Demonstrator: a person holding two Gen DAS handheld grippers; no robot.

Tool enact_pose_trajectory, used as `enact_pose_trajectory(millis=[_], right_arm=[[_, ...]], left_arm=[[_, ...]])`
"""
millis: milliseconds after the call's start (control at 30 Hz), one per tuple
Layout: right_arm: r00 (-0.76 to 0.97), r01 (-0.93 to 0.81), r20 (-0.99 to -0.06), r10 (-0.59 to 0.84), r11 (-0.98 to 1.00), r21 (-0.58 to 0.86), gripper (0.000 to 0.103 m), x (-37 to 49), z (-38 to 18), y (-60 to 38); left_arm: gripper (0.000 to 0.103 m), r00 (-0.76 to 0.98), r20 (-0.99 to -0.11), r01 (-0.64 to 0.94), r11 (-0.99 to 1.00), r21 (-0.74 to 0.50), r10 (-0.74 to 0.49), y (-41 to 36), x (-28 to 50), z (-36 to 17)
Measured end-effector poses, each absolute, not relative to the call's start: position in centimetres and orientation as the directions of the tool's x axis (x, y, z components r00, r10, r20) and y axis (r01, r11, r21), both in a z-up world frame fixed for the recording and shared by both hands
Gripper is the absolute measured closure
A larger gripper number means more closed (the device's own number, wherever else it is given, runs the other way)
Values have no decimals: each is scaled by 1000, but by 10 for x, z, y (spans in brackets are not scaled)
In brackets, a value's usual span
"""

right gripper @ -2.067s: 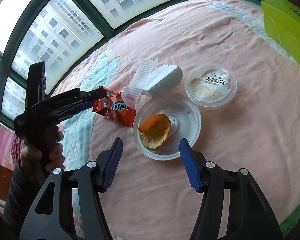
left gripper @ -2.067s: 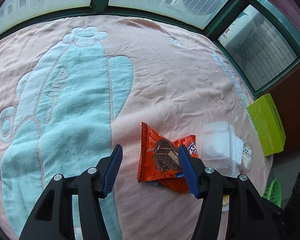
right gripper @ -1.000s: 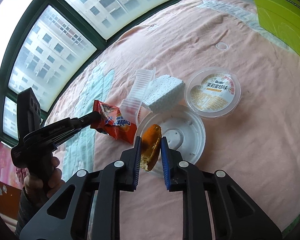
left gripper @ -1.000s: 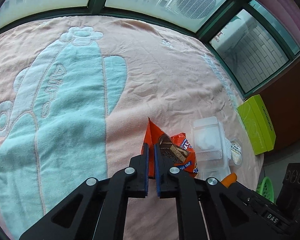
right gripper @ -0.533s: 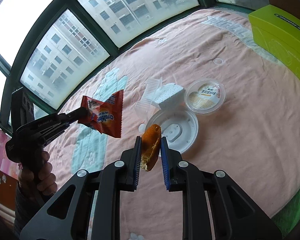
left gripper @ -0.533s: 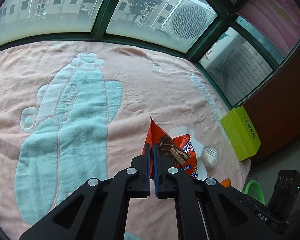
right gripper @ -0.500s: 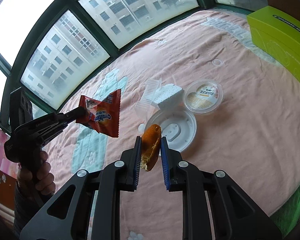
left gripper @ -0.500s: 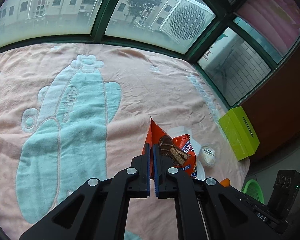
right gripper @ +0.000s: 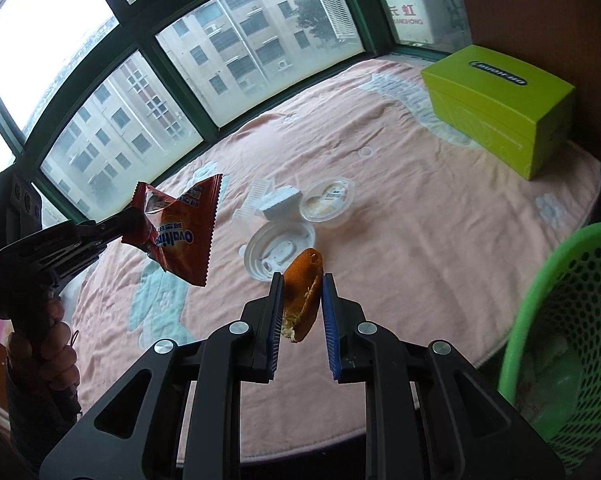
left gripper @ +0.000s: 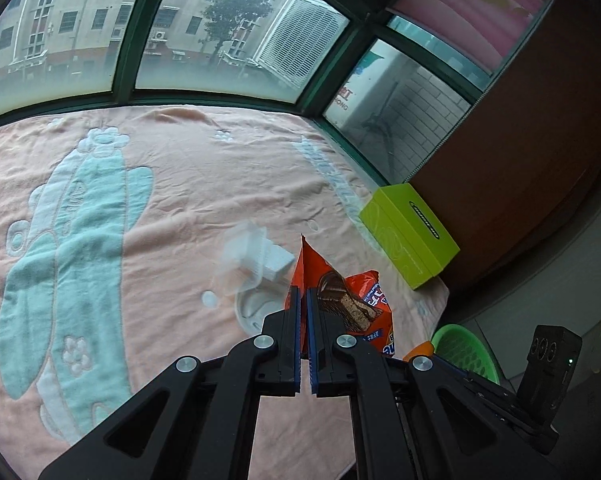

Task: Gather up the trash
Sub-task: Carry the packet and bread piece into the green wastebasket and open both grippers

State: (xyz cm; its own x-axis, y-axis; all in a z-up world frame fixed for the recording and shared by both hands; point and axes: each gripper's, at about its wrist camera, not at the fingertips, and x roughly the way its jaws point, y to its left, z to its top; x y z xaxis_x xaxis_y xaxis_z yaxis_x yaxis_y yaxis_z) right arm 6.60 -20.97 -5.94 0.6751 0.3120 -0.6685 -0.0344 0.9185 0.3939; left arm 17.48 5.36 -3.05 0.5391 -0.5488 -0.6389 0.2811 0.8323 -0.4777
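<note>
My left gripper (left gripper: 304, 294) is shut on the edge of an orange snack wrapper (left gripper: 352, 308), which hangs in the air above the pink blanket. The right wrist view shows the same wrapper (right gripper: 182, 236) pinched in that left gripper (right gripper: 134, 216) at the left. My right gripper (right gripper: 302, 280) is shut on a piece of orange-brown bread (right gripper: 302, 294), lifted off the white round lid (right gripper: 278, 254). On the blanket lie a clear ridged tray with white foam (right gripper: 278, 202) and a clear pudding cup (right gripper: 328, 200). A green mesh basket (right gripper: 540, 304) stands at the lower right.
A lime-green tissue box (right gripper: 496, 108) sits at the blanket's far right corner. Green-framed windows (right gripper: 204, 60) run along the far side. The basket (left gripper: 466, 350) also shows beyond the blanket's edge in the left wrist view. A hand (right gripper: 40, 344) grips the left tool's handle.
Both grippers have risen and drawn back from the blanket, carrying the wrapper and the bread. The litter on the blanket looks smaller and the green basket has come into the right wrist view.
</note>
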Motion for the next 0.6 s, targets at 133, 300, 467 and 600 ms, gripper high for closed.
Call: enact_pose_trajectory(millis=[133,300,467,600], right_arm=[[694,11,-670,265,925,379,84,46,-59,-236],[713,88,-678,179,936,340,84,19,-59,-273],[715,168,-694,88,941,293,84,-7,-61,-306],[704,236,-709,26,934,269,84,-26,-66,-330]], left_arm=[[100,518,-629,323,813,-484,-580,22,164,-26],[100,487,-624,376,791,-482,-612,-20,152,-23],[100,453,-625,438,769,-466,-636,-62,141,-19],[100,420,-623,480,744,-465,-660,-89,133,-17]])
